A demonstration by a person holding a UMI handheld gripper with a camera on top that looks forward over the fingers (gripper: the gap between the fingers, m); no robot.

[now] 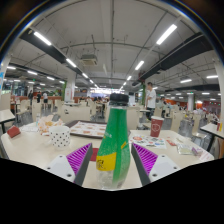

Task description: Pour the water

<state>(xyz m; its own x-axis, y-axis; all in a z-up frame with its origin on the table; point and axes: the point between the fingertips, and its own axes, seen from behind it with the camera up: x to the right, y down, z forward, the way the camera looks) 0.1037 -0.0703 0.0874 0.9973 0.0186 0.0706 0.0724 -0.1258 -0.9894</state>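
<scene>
One view, from the camera riding on the gripper (113, 163), shows the whole relation on which the pour depends. A green bottle (115, 140) stands between the two fingers, its long axis upright and running straight up the middle of the view, so that it lies directly ahead of the gripper and centred in its grasp. Its dark cap (118, 99) is at the top and a yellow label (106, 160) wraps the lower body. The purple pads (82, 157) flank the bottle closely at either side and appear to meet its body, so the gripper is judged to be closed onto the bottle at about the bottle's width; the base of the bottle is hidden, and whether it is lifted or resting on the bench (40, 148) cannot be told. Beyond the fingers, a red cup (156, 128) stands on the bench to the right of the bottle and well apart from it, and a pale patterned cup (60, 135) stands to the left. Which of these is to receive the water cannot be told; either way, the bottle must be carried sideways and its upright axis tipped toward the chosen rim.
</scene>
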